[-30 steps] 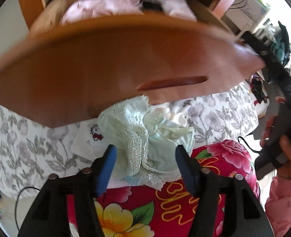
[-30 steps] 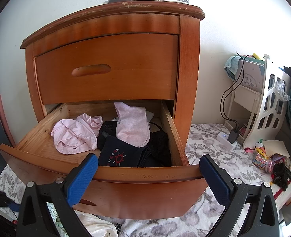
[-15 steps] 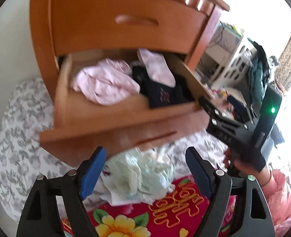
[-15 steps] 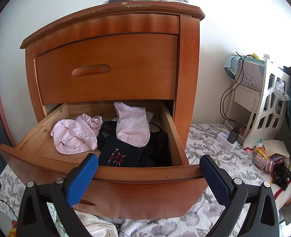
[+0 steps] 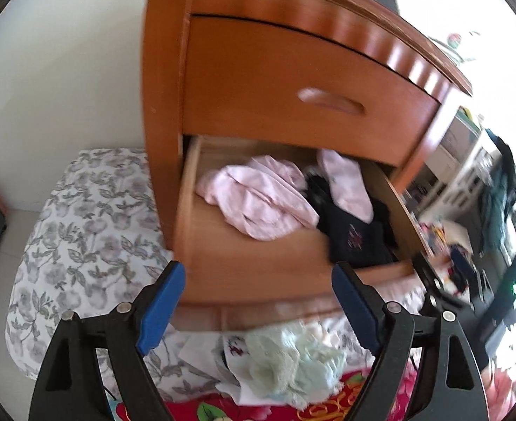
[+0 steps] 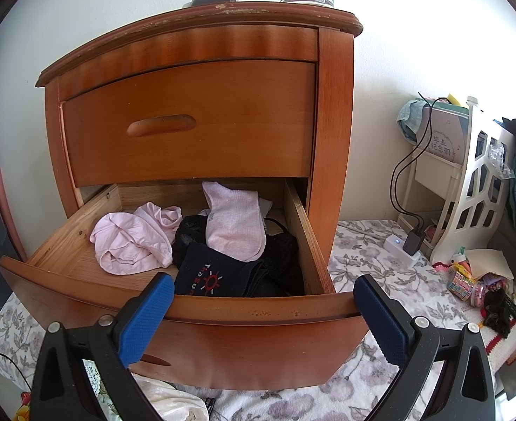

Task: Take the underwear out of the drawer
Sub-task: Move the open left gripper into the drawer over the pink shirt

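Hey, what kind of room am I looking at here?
Most likely a bedroom. A wooden nightstand stands against the wall with its lower drawer pulled open and full of clothes, a pink undergarment among them, and a floral bedsheet spreads beside and in front of it.

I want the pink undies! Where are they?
The pink underwear lies crumpled in the left half of the open lower drawer, beside the dark clothes, in both views.
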